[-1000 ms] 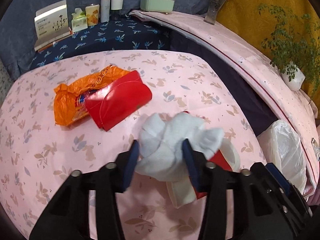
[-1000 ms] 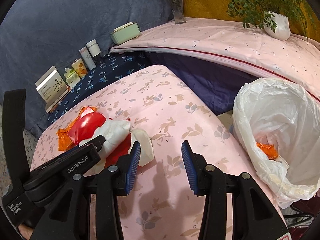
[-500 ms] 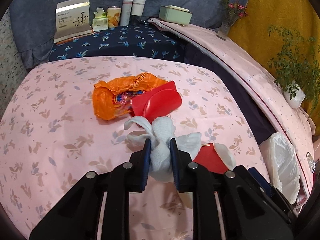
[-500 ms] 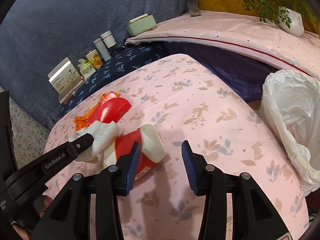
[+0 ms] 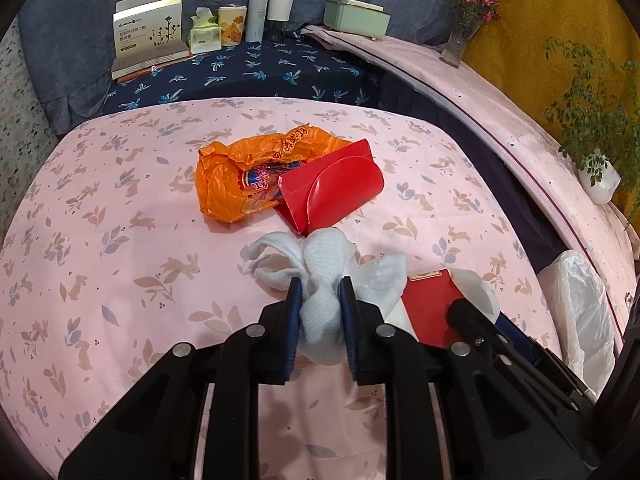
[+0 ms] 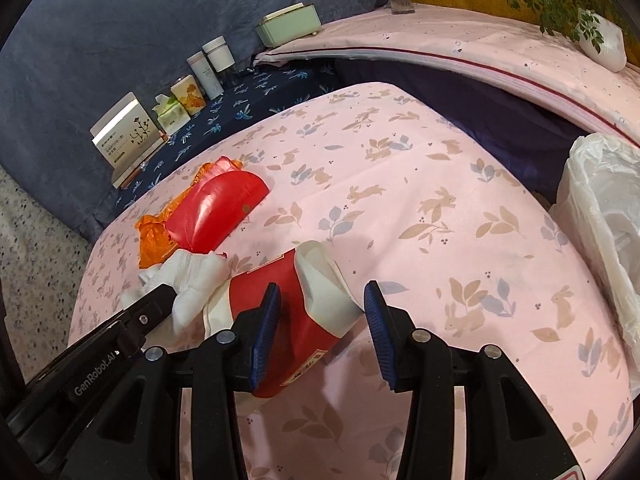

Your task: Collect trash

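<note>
At the bottom centre of the left wrist view, the left gripper is pinching the crumpled white tissue, its jaws having just been closing on it. In the right wrist view, the right gripper is standing open around the red-and-white carton without pressing it. Further up, the red box is overlapping the orange wrapper on the pink cloth. The white bag is sitting at the right edge
</note>
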